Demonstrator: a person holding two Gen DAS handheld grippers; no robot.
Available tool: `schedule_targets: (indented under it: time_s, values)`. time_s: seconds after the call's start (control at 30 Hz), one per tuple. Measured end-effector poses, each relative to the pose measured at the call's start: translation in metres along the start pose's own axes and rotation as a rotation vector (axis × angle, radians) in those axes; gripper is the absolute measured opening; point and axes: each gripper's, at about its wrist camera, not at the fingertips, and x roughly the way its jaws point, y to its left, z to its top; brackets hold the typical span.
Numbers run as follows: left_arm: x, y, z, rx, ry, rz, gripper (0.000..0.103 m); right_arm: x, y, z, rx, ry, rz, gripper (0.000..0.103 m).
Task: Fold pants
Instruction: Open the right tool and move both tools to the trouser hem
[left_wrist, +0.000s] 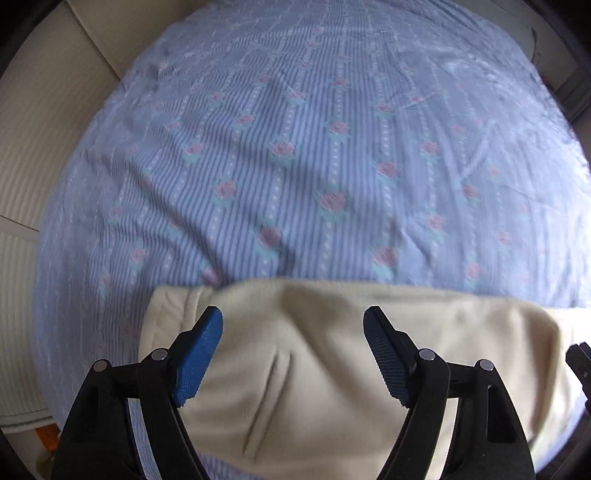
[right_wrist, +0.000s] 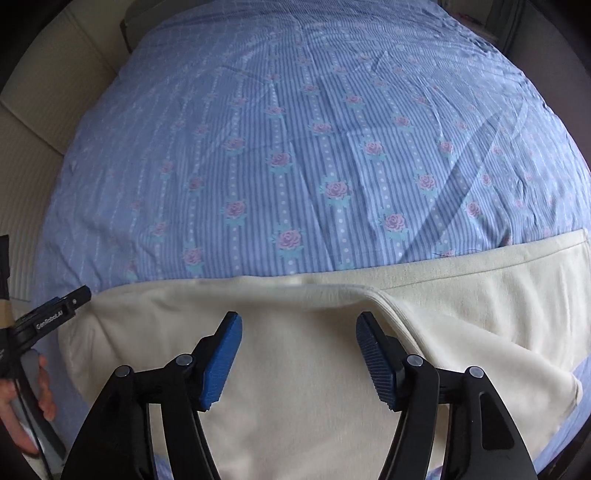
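Left tool (left_wrist: 293, 321) and right tool (right_wrist: 299, 325) both spread apart, gripping nothing, above cream pants (right_wrist: 295, 369) on the bed (right_wrist: 295, 129).

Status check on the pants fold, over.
Left tool open, right tool open, nothing gripped. Cream pants lie folded over on the blue floral sheet. Nothing in the way.
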Motion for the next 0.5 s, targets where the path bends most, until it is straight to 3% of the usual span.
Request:
schedule_targets:
  time_s: [0.1,0.27,0.5]
  values:
    - [-0.033,-0.009,-0.030,0.101,-0.050,-0.032,0.078,-0.037,0.006,-0.019,-0.043,-0.050,0.018,0.065]
    - [-0.103,-0.042,-0.095,0.298,-0.137,-0.159,0.078,-0.102,-0.003,-0.072,-0.086,-0.119,0.020,0.066]
    - [-0.174,-0.098,-0.166,0.440,-0.222,-0.288,0.078,-0.183,-0.032,-0.156,0.028,-0.192,-0.011,0.066]
